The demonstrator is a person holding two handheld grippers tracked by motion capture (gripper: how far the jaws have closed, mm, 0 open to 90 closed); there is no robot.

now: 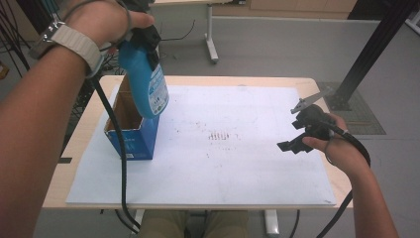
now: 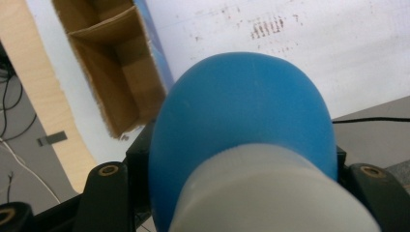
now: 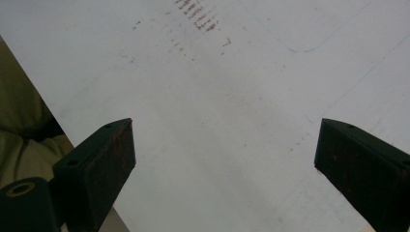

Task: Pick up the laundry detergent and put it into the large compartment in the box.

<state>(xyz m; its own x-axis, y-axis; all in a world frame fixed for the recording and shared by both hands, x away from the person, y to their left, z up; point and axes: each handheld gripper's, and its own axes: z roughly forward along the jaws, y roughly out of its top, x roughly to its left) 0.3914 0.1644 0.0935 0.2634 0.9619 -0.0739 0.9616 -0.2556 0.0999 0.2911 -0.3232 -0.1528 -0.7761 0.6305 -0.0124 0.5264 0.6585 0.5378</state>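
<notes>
My left hand-held gripper is clamped on the neck of the blue plastic bottle with the white label, hanging above the open blue cardboard box. It looks smooth, rigid, fairly weighty; the neck grip suits. Right hand-held gripper stands apart, empty, over the worktop.

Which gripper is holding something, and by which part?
The left gripper holds the blue bottle by its neck, above the box. The right gripper is open and holds nothing.

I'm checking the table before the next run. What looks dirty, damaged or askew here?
Only the white sheet on the table: brownish smudges mark its middle, beside the open cardboard box. The blue bottle in the left tongs looks intact.
</notes>
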